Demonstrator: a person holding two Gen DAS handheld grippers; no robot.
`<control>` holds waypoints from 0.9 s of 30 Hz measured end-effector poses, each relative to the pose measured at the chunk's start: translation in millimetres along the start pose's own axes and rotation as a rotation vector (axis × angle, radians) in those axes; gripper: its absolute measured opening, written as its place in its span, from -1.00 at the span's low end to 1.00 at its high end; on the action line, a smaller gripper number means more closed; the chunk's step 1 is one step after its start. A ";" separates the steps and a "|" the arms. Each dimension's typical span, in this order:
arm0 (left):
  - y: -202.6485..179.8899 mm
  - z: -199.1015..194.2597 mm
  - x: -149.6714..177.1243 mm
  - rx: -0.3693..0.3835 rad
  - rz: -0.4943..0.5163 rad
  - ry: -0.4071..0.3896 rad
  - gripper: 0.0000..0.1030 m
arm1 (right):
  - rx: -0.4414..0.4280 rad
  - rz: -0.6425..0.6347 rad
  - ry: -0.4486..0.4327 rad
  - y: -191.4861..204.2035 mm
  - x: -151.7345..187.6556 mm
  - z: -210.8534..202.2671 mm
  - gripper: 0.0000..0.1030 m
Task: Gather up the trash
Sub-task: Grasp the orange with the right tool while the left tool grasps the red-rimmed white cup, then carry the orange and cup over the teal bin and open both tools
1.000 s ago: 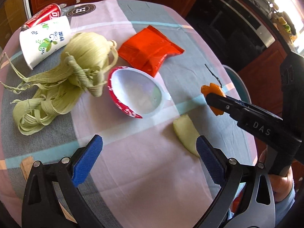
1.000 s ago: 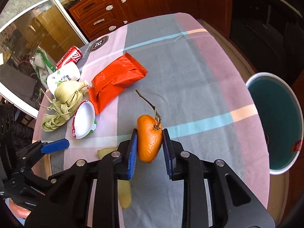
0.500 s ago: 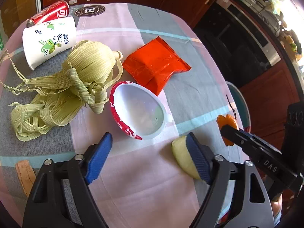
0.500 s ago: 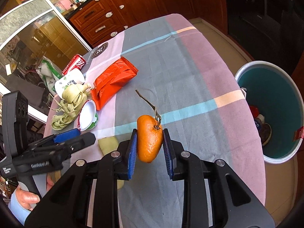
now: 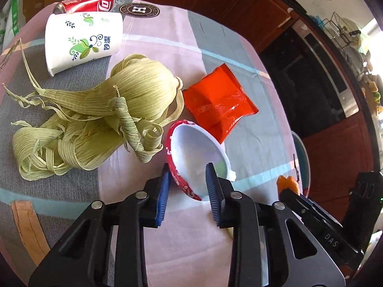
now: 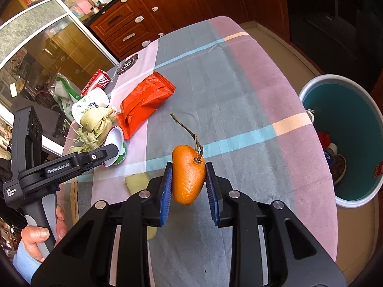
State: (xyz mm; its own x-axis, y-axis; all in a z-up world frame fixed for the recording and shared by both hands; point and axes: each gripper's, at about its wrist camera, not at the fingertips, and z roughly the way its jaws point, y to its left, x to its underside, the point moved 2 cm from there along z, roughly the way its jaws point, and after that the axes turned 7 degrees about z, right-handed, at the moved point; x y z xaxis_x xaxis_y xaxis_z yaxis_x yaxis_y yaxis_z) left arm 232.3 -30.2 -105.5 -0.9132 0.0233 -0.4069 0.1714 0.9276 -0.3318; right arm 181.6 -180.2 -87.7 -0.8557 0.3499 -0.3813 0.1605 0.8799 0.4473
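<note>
Left gripper (image 5: 188, 189) has closed in, jaws now straddling the red-rimmed cup's (image 5: 191, 153) rim, not clamped yet. Right gripper (image 6: 188, 184) pinches the orange peel (image 6: 188, 174); bin (image 6: 344, 141) at 3 o'clock, so drop it there next.

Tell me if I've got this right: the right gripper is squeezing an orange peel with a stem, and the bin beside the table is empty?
Not quite. The bin already holds trash, as the right wrist view shows. The right gripper does squeeze the stemmed orange peel.

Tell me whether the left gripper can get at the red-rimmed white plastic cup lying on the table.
Probably yes: the left gripper already straddles the near rim of the red-rimmed white plastic cup, fingers apart, nothing between them.
</note>
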 end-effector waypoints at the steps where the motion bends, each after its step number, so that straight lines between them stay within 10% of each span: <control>1: -2.7 0.9 0.6 -0.015 0.020 0.005 -0.42 | -0.001 0.004 0.001 -1.1 0.7 0.0 -0.50; 6: -25.6 10.3 1.8 -0.033 0.104 0.015 -0.42 | -0.005 0.018 0.007 -4.2 3.6 1.9 -0.50; 10: -49.4 9.2 10.3 -0.070 0.194 -0.015 -0.91 | -0.009 0.021 0.001 -4.1 7.2 -3.0 -0.50; 27: -129.7 -36.3 20.5 -0.097 0.415 -0.077 -0.91 | -0.036 0.122 -0.103 -48.6 11.0 -62.5 -0.50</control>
State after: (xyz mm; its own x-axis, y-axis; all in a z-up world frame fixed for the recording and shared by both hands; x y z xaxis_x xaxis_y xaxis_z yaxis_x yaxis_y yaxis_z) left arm 177.9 -136.5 -39.9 -0.7430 0.3774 -0.5527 0.4794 0.8764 -0.0460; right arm 133.7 -239.2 -63.1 -0.7756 0.4864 -0.4023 0.2408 0.8171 0.5237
